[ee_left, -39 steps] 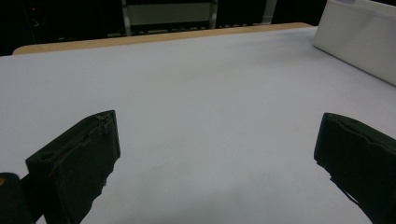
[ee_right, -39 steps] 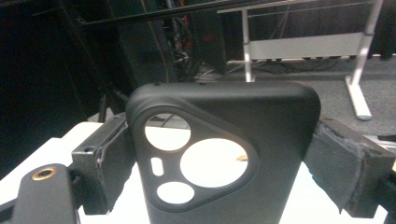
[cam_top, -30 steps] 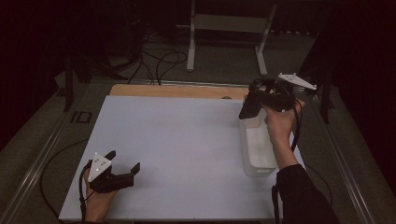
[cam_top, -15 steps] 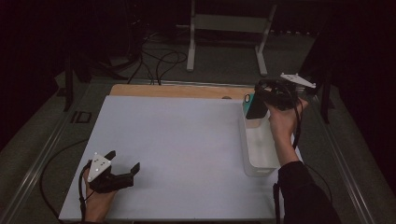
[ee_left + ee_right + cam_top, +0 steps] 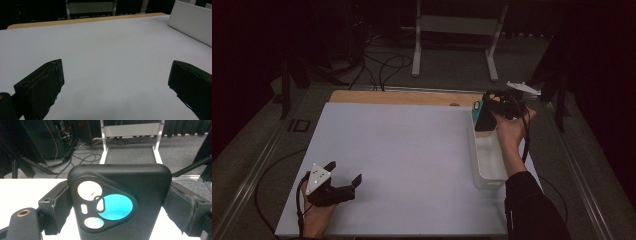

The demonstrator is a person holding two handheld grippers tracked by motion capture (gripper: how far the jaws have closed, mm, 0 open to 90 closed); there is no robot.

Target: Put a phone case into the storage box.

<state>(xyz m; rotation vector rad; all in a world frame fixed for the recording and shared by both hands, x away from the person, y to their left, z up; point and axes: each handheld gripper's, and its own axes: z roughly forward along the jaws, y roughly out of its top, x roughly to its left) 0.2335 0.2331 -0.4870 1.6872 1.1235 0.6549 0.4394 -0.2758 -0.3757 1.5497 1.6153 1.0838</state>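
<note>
My right gripper [image 5: 117, 220] is shut on a black phone case [image 5: 120, 202]; its triangular camera cutout shows teal and white circles. The fingers [image 5: 57, 205] press it from both sides. From above, the phone [image 5: 479, 117] hangs over the far end of a white bin [image 5: 489, 172], held by the right gripper [image 5: 486, 116]. At the front left of the white table [image 5: 412, 150], my left gripper [image 5: 344, 172] stands open with nothing in it. In its own view, the left gripper [image 5: 116, 82] has its jaws wide apart over bare table.
The white bin [image 5: 190, 21] runs along the table's right side. A wooden strip [image 5: 402, 97] edges the far side. Beyond it are a metal stand [image 5: 457, 30] and floor cables [image 5: 377, 65]. Each gripper trails a cable.
The right gripper has shifted slightly toward me over the bin's far end, and the phone's teal side now shows. The left gripper has not moved.
</note>
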